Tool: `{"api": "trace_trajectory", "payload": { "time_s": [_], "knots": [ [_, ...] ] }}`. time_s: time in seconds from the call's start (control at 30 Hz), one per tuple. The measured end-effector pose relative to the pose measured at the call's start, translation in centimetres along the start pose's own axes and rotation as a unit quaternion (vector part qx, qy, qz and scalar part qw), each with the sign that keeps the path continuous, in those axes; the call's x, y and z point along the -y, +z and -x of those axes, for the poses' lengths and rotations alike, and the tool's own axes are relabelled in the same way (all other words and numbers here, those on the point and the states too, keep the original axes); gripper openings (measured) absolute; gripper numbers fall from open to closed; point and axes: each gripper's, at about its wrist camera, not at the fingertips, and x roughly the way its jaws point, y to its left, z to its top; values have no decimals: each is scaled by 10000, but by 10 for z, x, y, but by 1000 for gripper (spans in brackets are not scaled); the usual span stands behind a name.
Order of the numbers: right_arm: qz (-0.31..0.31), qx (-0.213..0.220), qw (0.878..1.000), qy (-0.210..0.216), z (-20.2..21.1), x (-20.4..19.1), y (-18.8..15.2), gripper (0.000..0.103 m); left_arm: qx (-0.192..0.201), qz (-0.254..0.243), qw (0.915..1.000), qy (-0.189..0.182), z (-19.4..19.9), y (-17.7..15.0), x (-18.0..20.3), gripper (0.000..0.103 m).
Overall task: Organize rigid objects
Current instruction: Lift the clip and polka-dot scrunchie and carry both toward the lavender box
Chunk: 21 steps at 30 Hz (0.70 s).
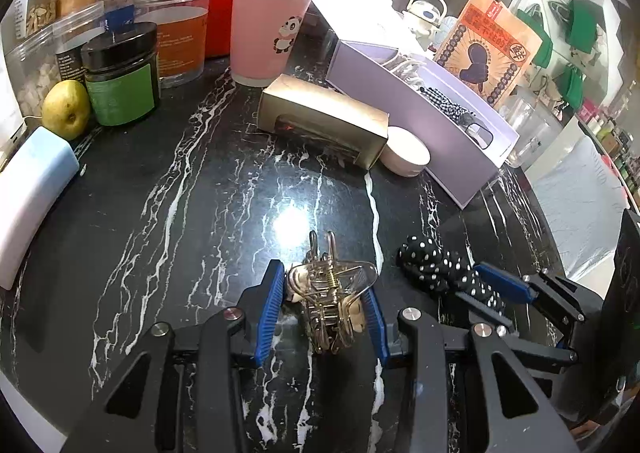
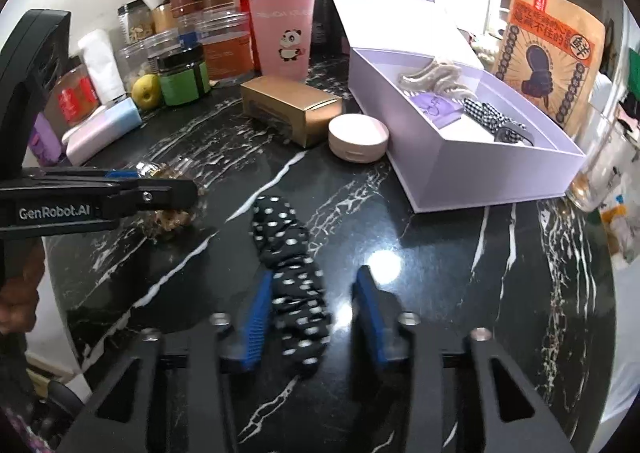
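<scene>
Lilac box (image 2: 492,169) w/ hair clips inside, L fingers (image 1: 280,301) clamp gold clip (image 1: 330,293), R fingers (image 2: 256,317) apart round dotted clip (image 2: 296,281).

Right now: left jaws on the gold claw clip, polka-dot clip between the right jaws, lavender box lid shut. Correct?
Not quite. The lavender box is open; the right wrist view shows hair accessories lying inside it. The rest holds: the left gripper grips the gold claw clip, and the polka-dot clip lies between the right gripper jaws.
</scene>
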Motion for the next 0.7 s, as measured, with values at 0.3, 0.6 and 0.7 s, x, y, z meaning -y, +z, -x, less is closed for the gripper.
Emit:
{"api": "trace_trajectory", "payload": {
  "time_s": [0.3, 0.6, 0.7],
  "knots": [
    [16, -3, 10000, 73, 3, 4, 1, 17, -44, -127, 9999, -20, 0, -2, 15, 38],
    [-251, 66, 9996, 98, 13, 22, 0, 17, -64, -404, 9991, -63, 2, -3, 38, 38],
    [-452, 3, 9988, 185, 16, 28, -2, 17, -62, -539, 9985, -111, 4, -3, 46, 38]
  ]
}}
